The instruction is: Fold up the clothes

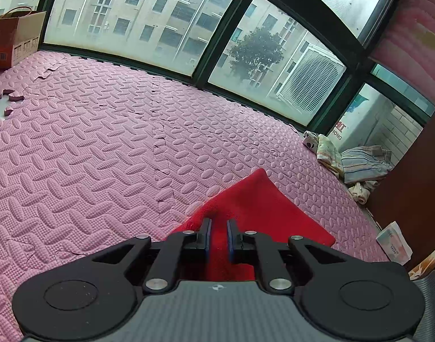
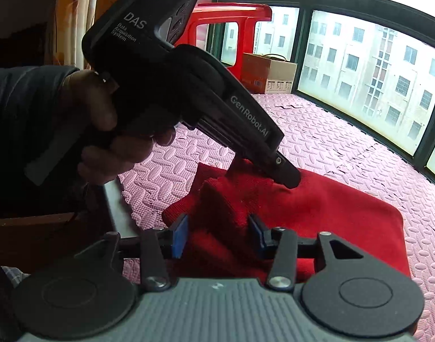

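Note:
A red knit garment lies folded on the pink foam mat. My left gripper has its jaws nearly shut, pinching a raised fold of the red garment. In the right wrist view the left gripper comes down from the upper left, held by a hand, its tip pressed into the lifted fold. My right gripper is open just above the garment's near edge, with a bunched ridge of cloth between its blue pads; they do not grip it.
Folded striped and pale clothes lie at the mat's far right corner by a dark cabinet. A cardboard box and a red plastic chair stand by the window. A tissue pack lies at the right edge.

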A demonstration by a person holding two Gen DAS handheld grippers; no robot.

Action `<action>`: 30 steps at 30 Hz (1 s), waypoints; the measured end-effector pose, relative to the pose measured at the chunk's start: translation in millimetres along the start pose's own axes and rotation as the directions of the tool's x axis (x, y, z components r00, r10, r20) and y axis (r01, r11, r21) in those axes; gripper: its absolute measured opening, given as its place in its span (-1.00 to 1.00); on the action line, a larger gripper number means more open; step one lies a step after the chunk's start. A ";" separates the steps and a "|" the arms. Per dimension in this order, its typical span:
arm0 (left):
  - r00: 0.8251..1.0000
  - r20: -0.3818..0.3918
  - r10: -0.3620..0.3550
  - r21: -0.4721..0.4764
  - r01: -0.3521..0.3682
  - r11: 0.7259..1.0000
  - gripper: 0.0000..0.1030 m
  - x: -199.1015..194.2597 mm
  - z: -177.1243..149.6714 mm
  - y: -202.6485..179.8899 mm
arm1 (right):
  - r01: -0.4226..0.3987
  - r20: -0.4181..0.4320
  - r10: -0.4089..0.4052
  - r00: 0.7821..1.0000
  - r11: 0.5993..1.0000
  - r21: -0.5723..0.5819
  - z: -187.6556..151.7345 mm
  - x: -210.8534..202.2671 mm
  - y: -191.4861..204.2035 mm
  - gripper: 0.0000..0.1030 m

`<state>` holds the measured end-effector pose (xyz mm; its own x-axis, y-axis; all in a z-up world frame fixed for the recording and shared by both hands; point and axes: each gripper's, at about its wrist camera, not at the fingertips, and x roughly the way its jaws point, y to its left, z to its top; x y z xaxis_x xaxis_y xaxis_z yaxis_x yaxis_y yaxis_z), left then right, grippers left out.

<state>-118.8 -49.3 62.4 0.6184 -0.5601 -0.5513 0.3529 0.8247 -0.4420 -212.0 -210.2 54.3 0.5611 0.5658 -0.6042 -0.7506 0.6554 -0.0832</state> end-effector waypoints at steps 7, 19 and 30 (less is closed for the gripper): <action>0.990 0.117 0.074 -0.039 -0.070 0.997 0.15 -28.8 -0.6 -9.2 | -0.041 0.034 0.037 0.999 0.992 0.119 5.4 -28.5 -27.6 -0.01; 0.988 0.041 0.151 -0.308 -0.132 0.942 0.84 -30.0 -26.2 9.5 | 0.101 0.010 -0.117 0.993 0.895 0.434 -22.4 -58.0 -139.1 0.25; 0.995 -0.054 0.088 -0.303 -0.101 0.948 0.48 -8.1 -36.2 7.9 | 0.125 -0.080 -0.096 0.992 0.758 0.640 -60.6 -12.6 -211.3 0.25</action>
<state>-146.4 -41.1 37.8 0.6080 -0.4886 -0.6257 0.0597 0.8140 -0.5777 -81.6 -386.2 31.5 0.6011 0.4581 -0.6549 -0.2754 0.8880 0.3683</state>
